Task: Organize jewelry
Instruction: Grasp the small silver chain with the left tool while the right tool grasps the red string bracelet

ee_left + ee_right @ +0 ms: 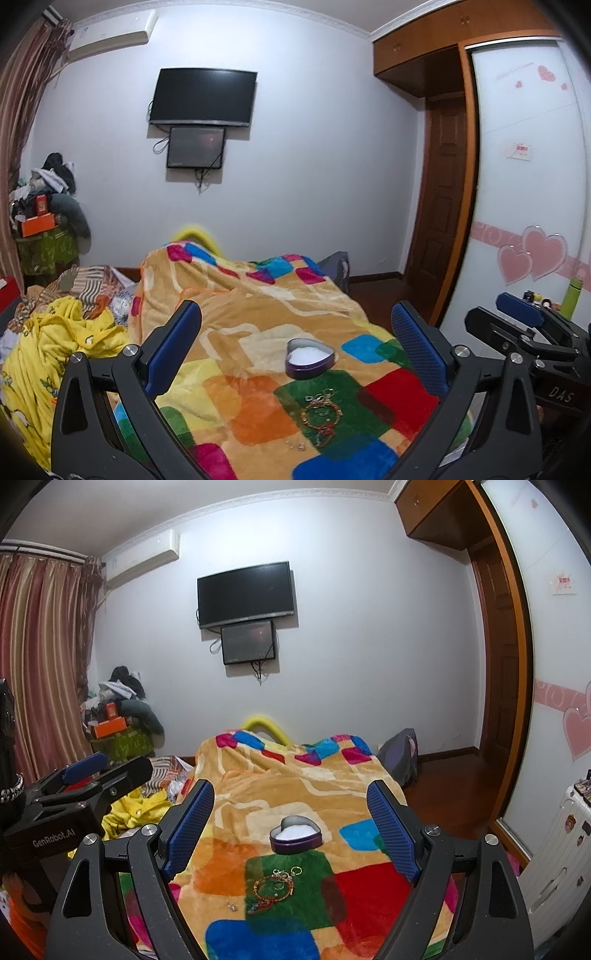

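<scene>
on the bed, a patchwork fleece blanket (258, 317) in orange, green, red and blue is lying spread out, and a heart-shaped tin (309, 358) with a purple wall and white lining is sitting open on it. just in front of the tin, on a green patch, a small heap of jewelry is lying: a beaded bracelet (274, 888) in red and gold, a few rings (295, 870) beside it toward the tin, and a small silver piece (232, 906) lying apart on the orange patch to the left. the left gripper (295, 332) is hovering above the blanket with its blue-padded jaws spread wide, gripping nothing, the tin and jewelry showing between them. the right gripper (291, 805) is hanging beside it, also spread wide and empty, framing the same tin and bracelet. each gripper is showing at the edge of the other's view. a yellow blanket (55, 343) is bunching up at the left of the bed. on the far wall a dark television (245, 592) is hanging above a smaller screen (248, 641).
</scene>
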Demonstrator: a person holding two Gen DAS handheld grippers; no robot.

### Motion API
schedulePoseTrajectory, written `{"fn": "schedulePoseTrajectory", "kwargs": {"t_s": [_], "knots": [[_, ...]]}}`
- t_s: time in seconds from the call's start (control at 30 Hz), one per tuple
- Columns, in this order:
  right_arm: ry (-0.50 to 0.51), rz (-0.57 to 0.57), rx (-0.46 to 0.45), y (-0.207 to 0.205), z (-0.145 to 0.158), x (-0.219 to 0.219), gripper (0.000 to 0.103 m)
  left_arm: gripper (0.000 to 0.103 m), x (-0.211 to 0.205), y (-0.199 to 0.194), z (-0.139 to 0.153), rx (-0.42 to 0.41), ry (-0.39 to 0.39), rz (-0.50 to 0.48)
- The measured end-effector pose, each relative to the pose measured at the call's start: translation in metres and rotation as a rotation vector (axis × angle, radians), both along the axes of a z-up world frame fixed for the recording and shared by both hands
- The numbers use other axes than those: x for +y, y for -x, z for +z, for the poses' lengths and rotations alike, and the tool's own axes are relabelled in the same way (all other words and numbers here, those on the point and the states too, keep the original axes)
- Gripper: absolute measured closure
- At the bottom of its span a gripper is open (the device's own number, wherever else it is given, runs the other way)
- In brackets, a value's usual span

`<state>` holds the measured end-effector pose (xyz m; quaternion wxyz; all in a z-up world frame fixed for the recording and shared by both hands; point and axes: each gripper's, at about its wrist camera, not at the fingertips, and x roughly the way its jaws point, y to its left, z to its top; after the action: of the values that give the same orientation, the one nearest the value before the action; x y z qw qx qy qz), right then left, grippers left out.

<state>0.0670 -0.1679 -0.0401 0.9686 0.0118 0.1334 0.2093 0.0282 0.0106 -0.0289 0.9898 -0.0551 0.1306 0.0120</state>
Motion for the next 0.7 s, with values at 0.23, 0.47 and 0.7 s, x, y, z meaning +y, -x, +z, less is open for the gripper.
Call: {"fn": "schedulePoseTrajectory", "kwargs": {"t_s": [0.23, 0.47, 0.7], "knots": [[0.037, -0.009, 0.107, -0.027, -0.028, 0.007, 0.021, 0.0, 0.024, -0.029, -0.028, 0.117, 0.015, 0.025], [0.065, -0.012, 0.258, -0.054, -0.064, 0.008, 0.021, 0.011, 0.043, -0.063, -0.078, 0.287, 0.015, 0.005], [0.116, -0.004, 0.356, -0.071, -0.091, 0.011, 0.024, 0.032, 0.043, -0.087, -0.129, 0.477, 0.066, -0.091]]}}
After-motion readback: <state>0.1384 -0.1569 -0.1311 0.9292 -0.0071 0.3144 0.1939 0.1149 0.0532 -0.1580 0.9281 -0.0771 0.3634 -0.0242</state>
